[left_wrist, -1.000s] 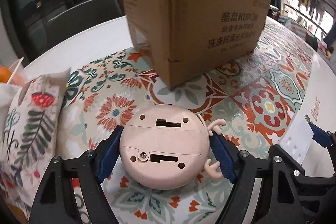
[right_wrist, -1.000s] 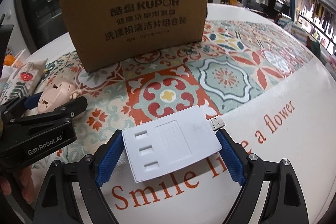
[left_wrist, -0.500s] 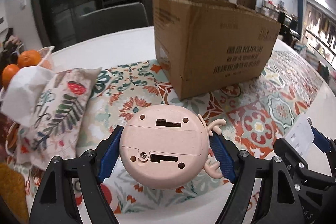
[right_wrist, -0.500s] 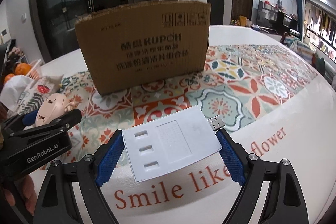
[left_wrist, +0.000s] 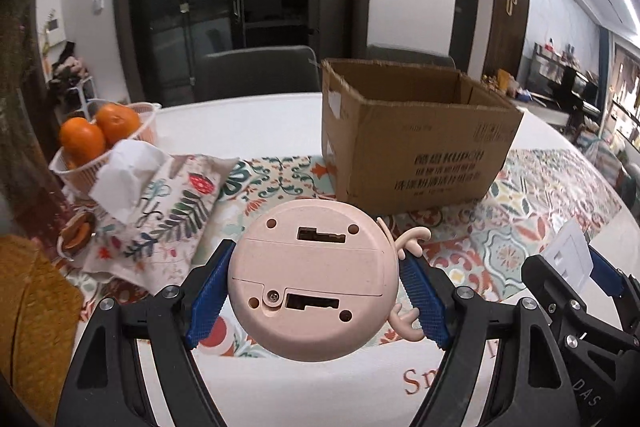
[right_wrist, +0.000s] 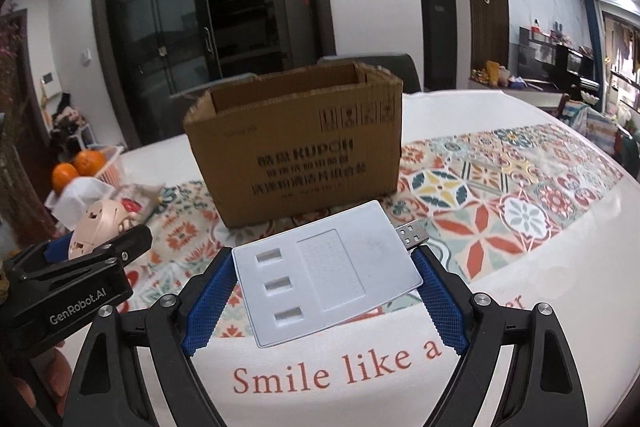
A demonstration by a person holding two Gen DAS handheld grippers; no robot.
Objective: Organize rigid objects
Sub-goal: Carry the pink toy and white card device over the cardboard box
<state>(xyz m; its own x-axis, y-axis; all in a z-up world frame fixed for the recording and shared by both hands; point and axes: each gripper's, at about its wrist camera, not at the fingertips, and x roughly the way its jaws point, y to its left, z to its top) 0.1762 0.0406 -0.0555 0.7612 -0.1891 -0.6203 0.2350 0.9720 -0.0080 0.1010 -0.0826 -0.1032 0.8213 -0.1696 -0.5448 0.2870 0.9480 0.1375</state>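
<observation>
Two views, left wrist first. Open-topped brown cardboard box (left_wrist: 416, 143) stands ahead on the white table (left_wrist: 248, 123), over the patterned tile-print runner (left_wrist: 532, 227); nothing between the gripper and the box. Far left: white plastic basket (left_wrist: 80, 171) with oranges (left_wrist: 98, 131), crumpled white tissue (left_wrist: 124, 175) in front of it, floral fabric pouch (left_wrist: 176, 215) lying beside. Grey chair back (left_wrist: 256, 73) behind the table. Left gripper (left_wrist: 312, 291) clamps the round pink plastic toy with small antlers (left_wrist: 312, 279) between its blue pads (left_wrist: 208, 299), flat underside with screw and slots facing the camera, lifted clear of the table. Right edge shows part of the right gripper (left_wrist: 576, 259) with a corner of a white card.

Right wrist view. Same box (right_wrist: 300, 151) straight ahead, printed side toward the camera, interior partly visible, path to it clear. Right gripper (right_wrist: 324, 287) grips the flat white rectangular hub with three slots and a USB plug (right_wrist: 328, 267) edge to edge between its pads, held above the table edge with red lettering (right_wrist: 336, 367). Left gripper (right_wrist: 88, 251) shows at the left side holding the pink toy (right_wrist: 100, 227), seen side-on here; part of a hand (right_wrist: 36, 383) below it. Oranges (right_wrist: 76, 167) small at far left. Lettering reads fully only here; the pouch and basket read clearly only in the left view.
</observation>
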